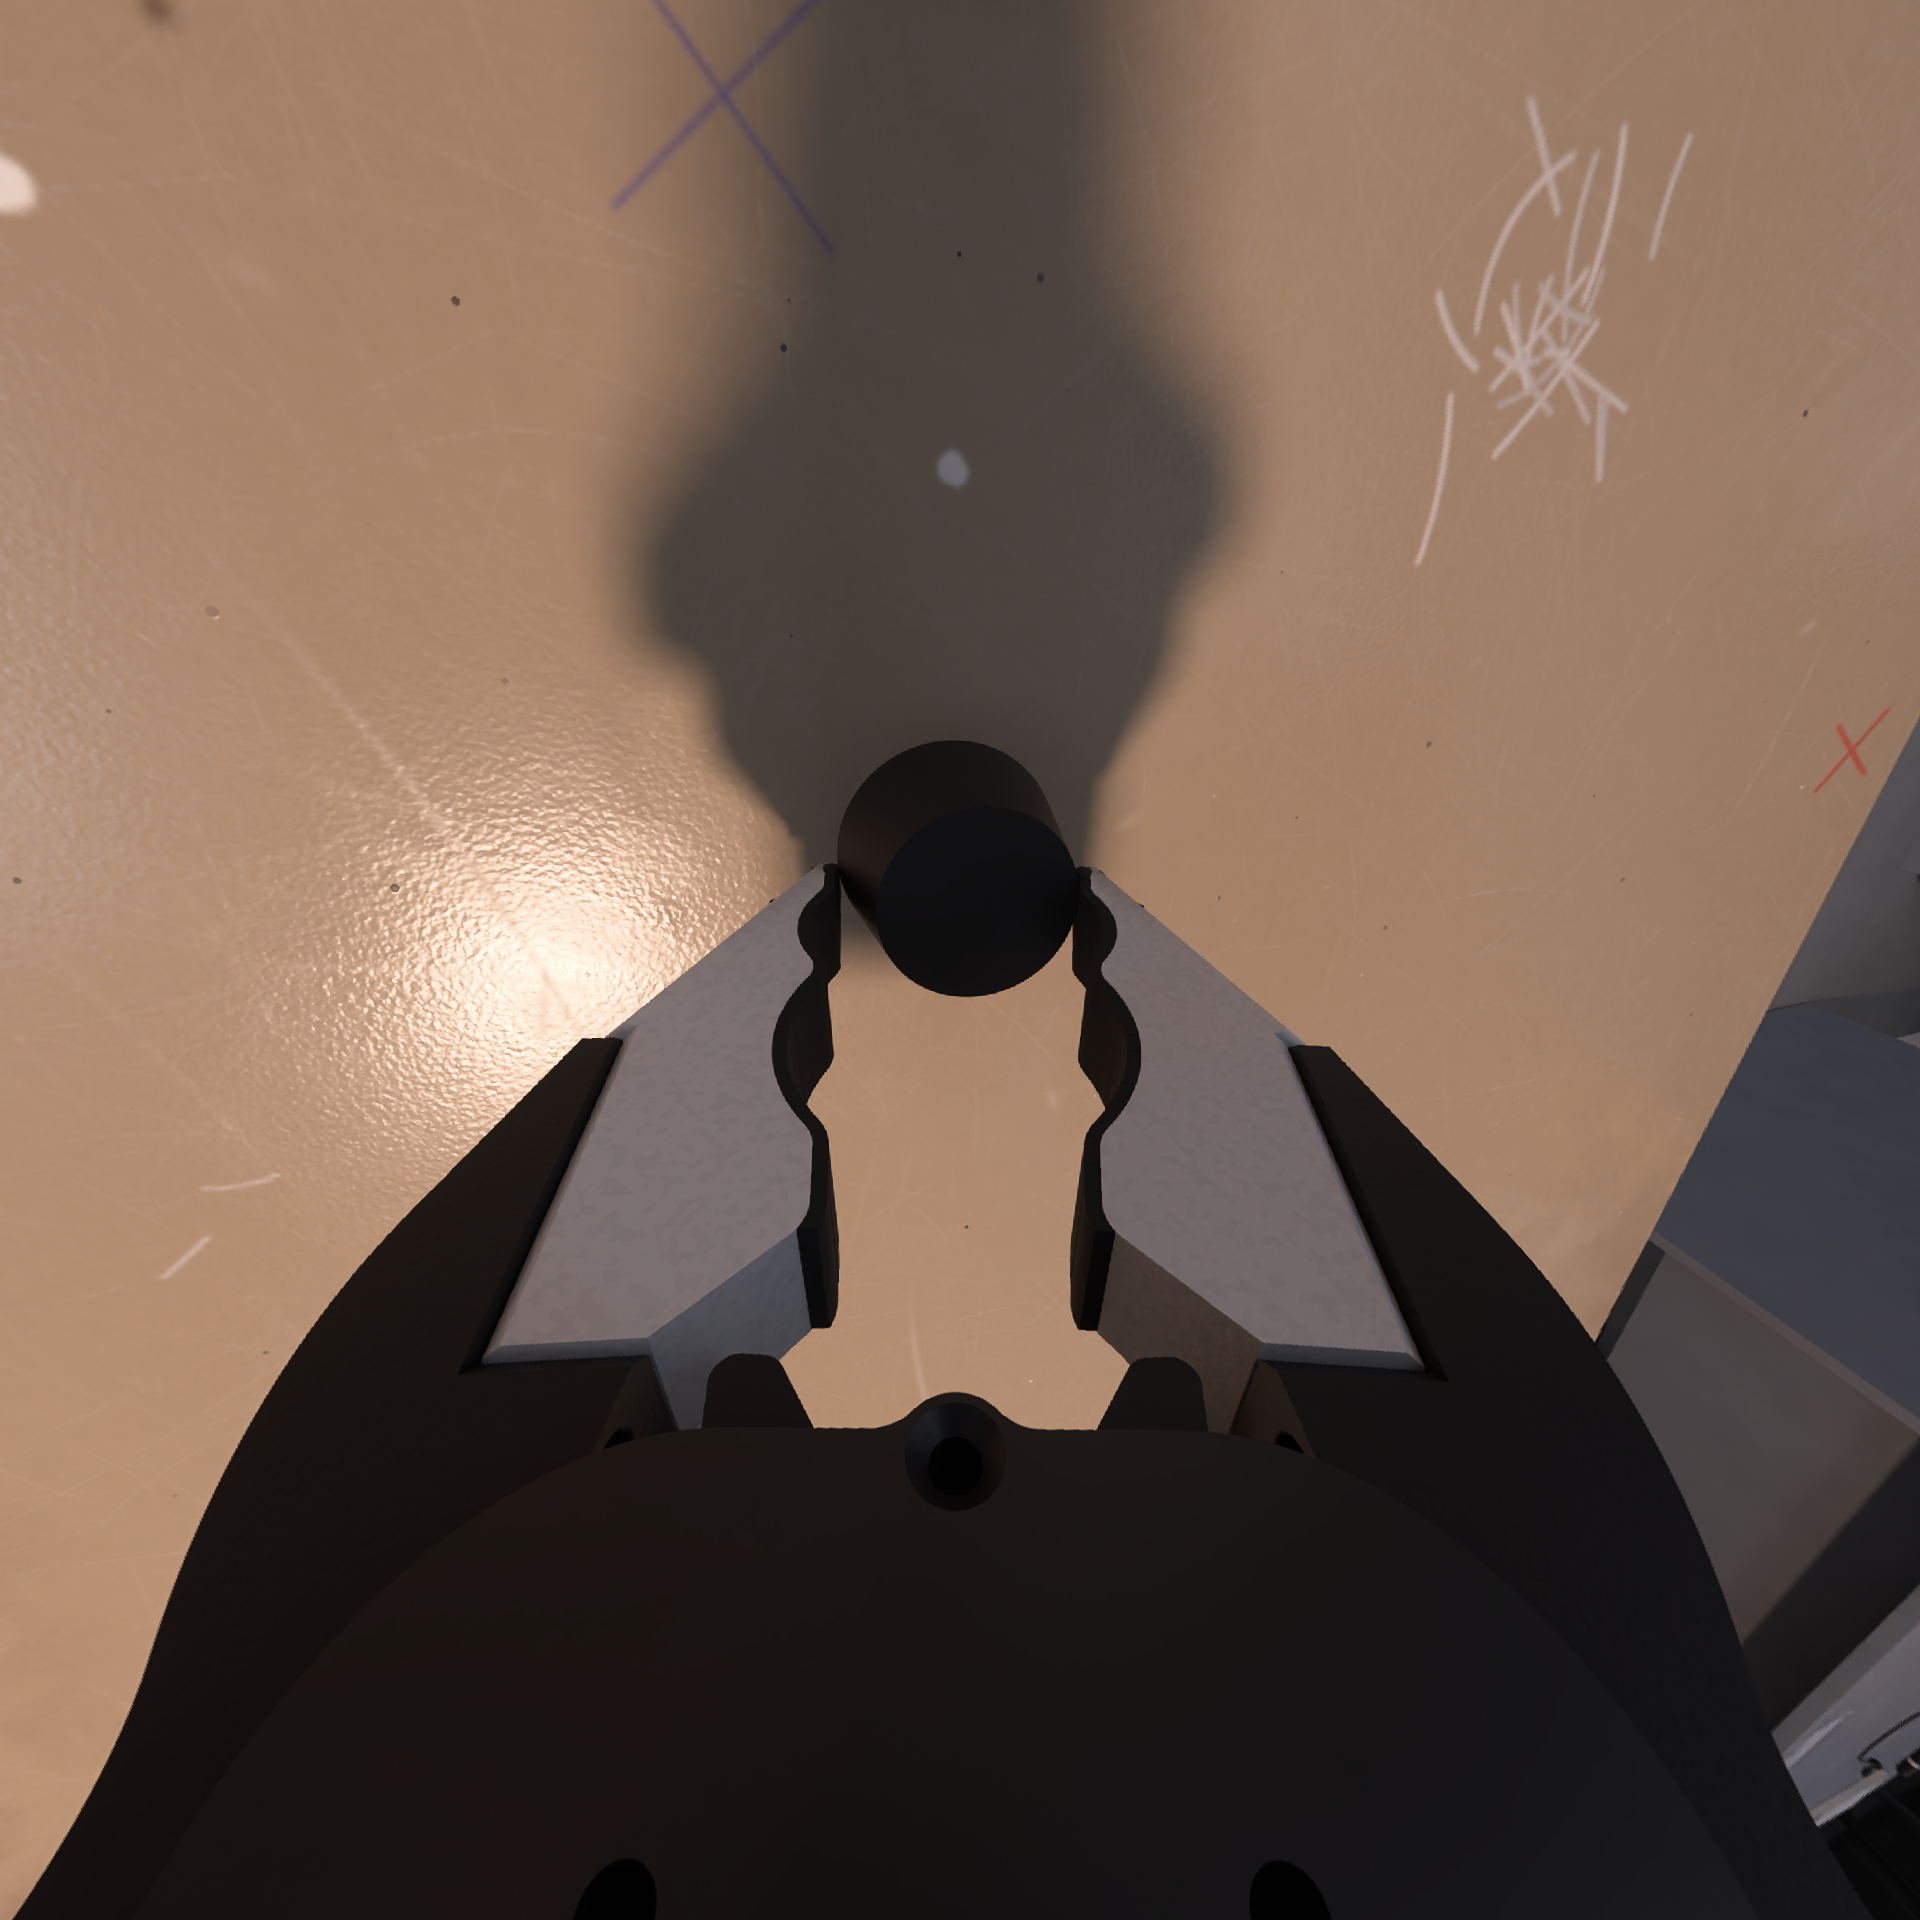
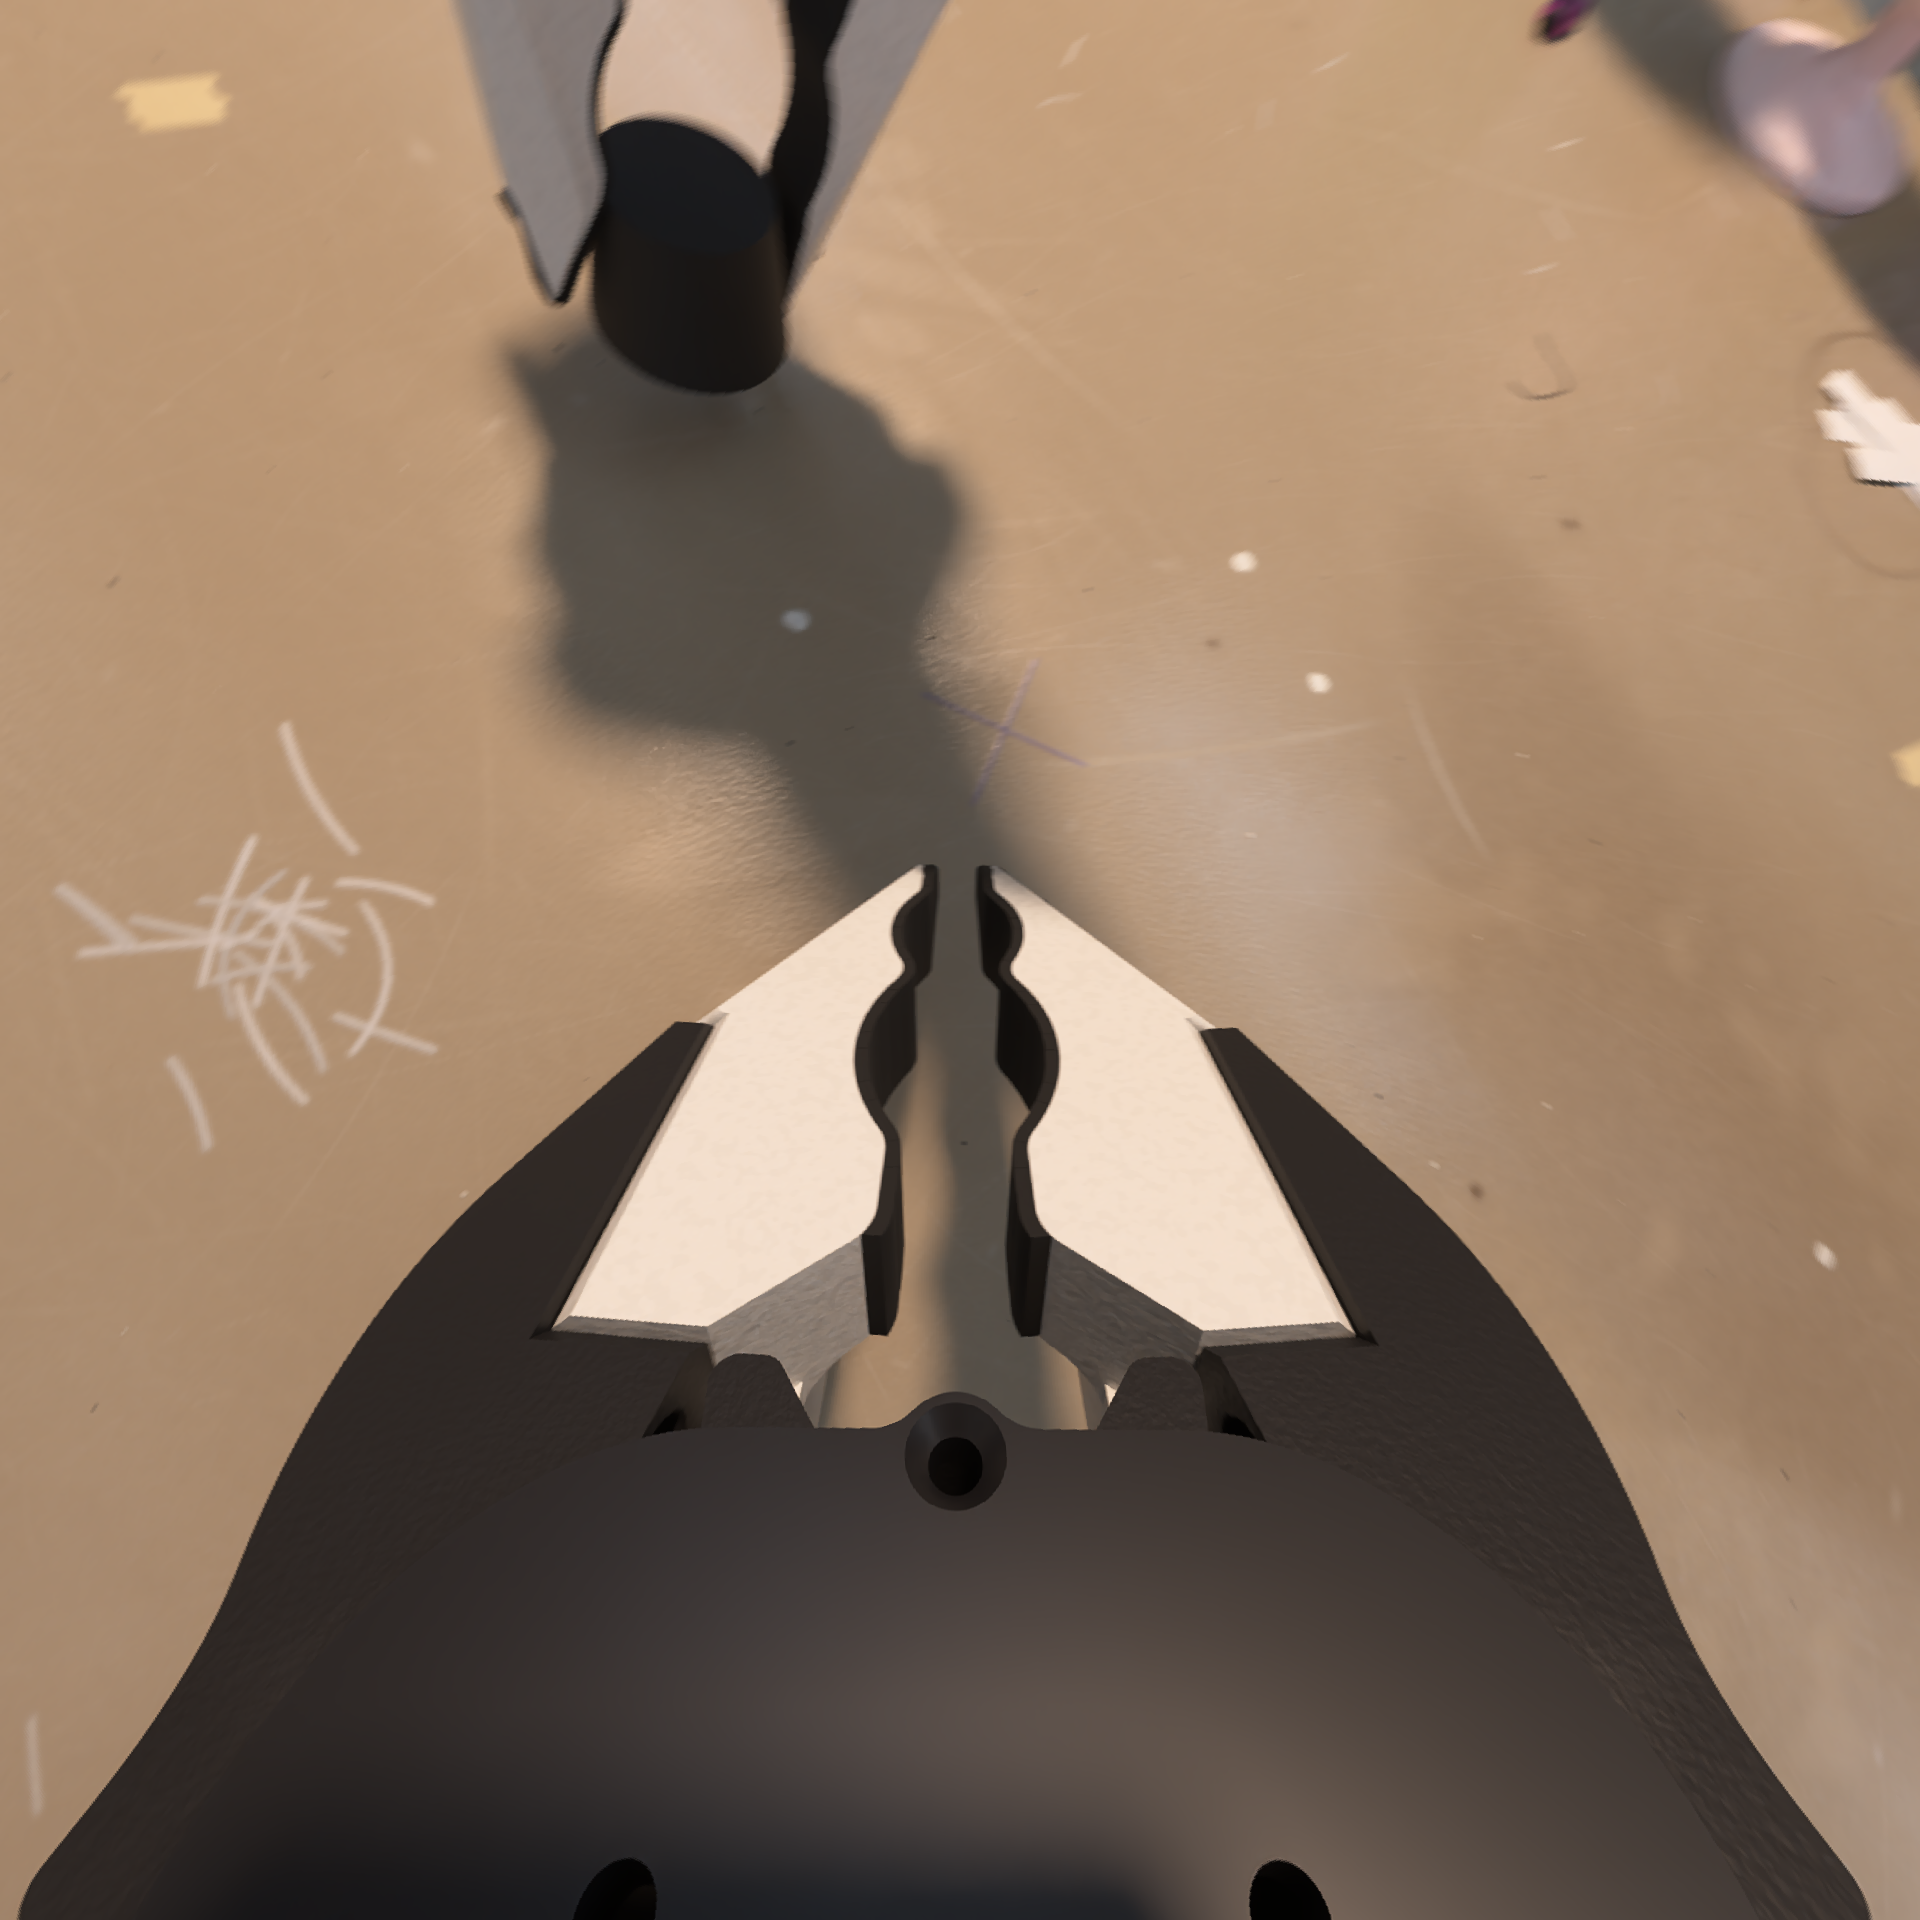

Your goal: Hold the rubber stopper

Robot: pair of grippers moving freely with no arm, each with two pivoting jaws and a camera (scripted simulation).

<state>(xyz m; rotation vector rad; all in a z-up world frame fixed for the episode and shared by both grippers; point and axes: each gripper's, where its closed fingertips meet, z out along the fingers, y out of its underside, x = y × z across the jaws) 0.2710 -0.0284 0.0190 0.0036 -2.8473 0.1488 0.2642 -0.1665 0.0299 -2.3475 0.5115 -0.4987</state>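
The rubber stopper (image 1: 961, 878) is a short black tapered plug. In the left wrist view my left gripper (image 1: 956, 883) is shut on it at the fingertips and holds it over the tan table. The right wrist view shows the same stopper (image 2: 688, 265) at the top left, pinched between the left gripper's pale fingers (image 2: 551, 156), a little above its shadow. My right gripper (image 2: 956, 871) is shut with only a narrow slit between the tips, holds nothing, and hovers well short of the stopper.
The tan table (image 1: 312, 623) is scratched, with white scribble marks (image 1: 1548, 343) and pen crosses. A grey structure (image 1: 1787, 1299) stands at the right edge of the left wrist view. A pale pink rounded object (image 2: 1808, 114) lies at the top right of the right wrist view.
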